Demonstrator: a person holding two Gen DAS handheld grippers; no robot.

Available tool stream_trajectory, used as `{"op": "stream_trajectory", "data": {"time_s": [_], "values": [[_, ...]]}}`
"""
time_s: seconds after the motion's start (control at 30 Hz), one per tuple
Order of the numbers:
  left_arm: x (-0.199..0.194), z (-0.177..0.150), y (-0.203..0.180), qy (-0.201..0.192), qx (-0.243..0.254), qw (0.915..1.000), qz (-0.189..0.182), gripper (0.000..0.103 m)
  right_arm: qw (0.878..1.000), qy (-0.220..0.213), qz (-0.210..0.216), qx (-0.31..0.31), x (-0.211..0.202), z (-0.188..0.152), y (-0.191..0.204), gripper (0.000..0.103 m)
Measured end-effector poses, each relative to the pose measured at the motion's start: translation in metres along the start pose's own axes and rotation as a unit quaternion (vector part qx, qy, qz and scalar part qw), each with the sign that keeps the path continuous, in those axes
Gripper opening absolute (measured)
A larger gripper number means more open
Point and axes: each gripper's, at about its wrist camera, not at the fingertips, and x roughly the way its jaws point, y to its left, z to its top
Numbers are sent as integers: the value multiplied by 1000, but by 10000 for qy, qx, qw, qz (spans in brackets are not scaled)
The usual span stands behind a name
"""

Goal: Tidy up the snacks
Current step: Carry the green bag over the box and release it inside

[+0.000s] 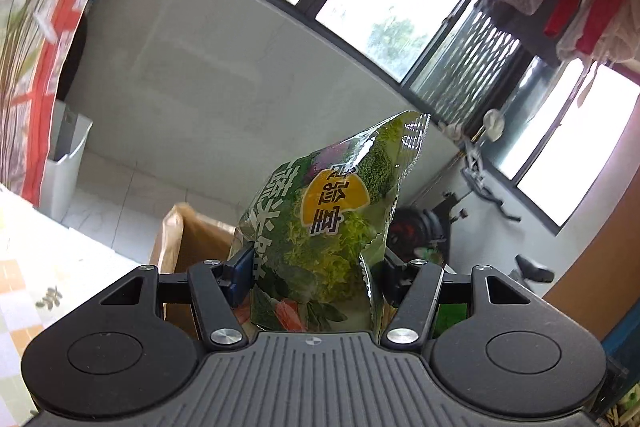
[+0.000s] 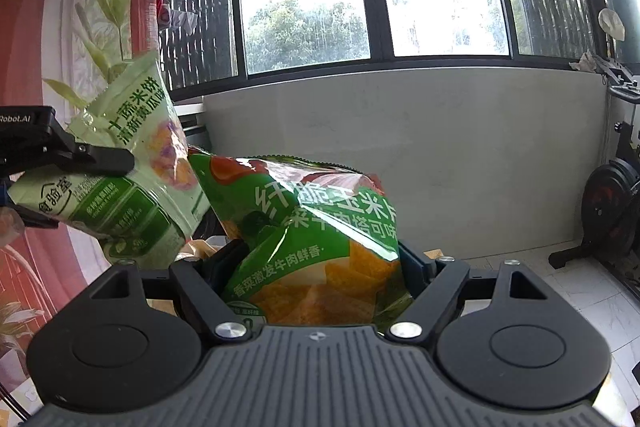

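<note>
Left wrist view: the left gripper (image 1: 312, 279) is clamped on a glossy, crinkled green rice-cake bag (image 1: 320, 235), its blue pads pressed into both sides and the foil pinched narrow between them. The bag stands up and leans right, its crimped top corner against the pale wall. Behind and left of it a brown cardboard box (image 1: 180, 239) stands open, one flap up; a white bin (image 1: 64, 163) sits by the wall, with bare pale floor tiles between them.

In the right wrist view the right gripper (image 2: 316, 267) is closed on a second bag, a corn-chip bag (image 2: 312, 227) of shiny green and orange film, puffed and creased, its serrated top edge pointing away. The rice-cake bag appears there too, up at the left, held from the side by the black fingers of the left gripper, its lower corner close beside the chip bag's top-left corner; whether they touch cannot be told. Two bags in all, one per gripper, both held in the air. To the right lies open tiled floor up to a black exercise bike (image 2: 612, 199) at the edge.
</note>
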Motion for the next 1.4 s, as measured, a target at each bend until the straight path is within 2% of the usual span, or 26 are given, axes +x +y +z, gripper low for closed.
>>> {"op": "stream_trajectory", "data": {"time_s": [0.1,0.17,0.23,0.27,0.33,0.43,0.57,0.67,0.73,0.83,0.9,0.93,0.97,1.03,1.1,1.23,1.3,1.4], "values": [[13,-10,4,218,106,9993,272,66,9995,212,63,238,14,-4,-5,81],[14,-13,15,307,14,9987,413,72,9990,338,54,272,21,-8,-7,82],[15,-13,20,327,-18,9979,561,83,9985,507,-49,215,26,-15,-7,84],[15,-9,22,348,24,9974,635,85,9980,591,-54,228,28,-18,-9,85],[11,-6,22,351,135,9971,666,85,9970,703,29,318,30,-20,-13,86],[4,1,19,280,262,9970,673,85,9972,667,38,331,27,-20,-15,92],[-4,6,10,41,623,9942,875,85,9975,656,93,236,20,-21,-13,93],[-10,8,1,-73,897,9915,935,81,9978,643,87,163,12,-24,-12,93],[-9,8,-5,24,1000,9915,836,68,9977,641,70,188,8,-25,-13,93],[0,3,-13,228,1068,9919,656,65,9975,650,49,270,5,-24,-15,93],[7,-1,-16,347,1227,9895,674,65,9974,651,41,305,4,-24,-17,93],[10,-3,-18,432,1317,9879,691,61,9974,646,42,310,3,-24,-18,93],[14,-7,-19,523,1428,9858,715,56,9974,644,41,308,3,-24,-19,93],[19,-12,-22,582,1609,9819,817,30,9974,651,42,312,2,-26,-20,93],[24,-13,-20,563,1673,9805,865,25,9971,673,60,353,2,-28,-22,93],[34,-3,-13,502,1424,9837,980,24,9964,736,108,404,2,-32,-26,92],[39,0,-14,499,1440,9825,1067,24,9965,719,128,396,1,-33,-26,91],[48,1,-13,708,1253,9826,1177,24,9964,728,187,405,1,-34,-27,91]]}}
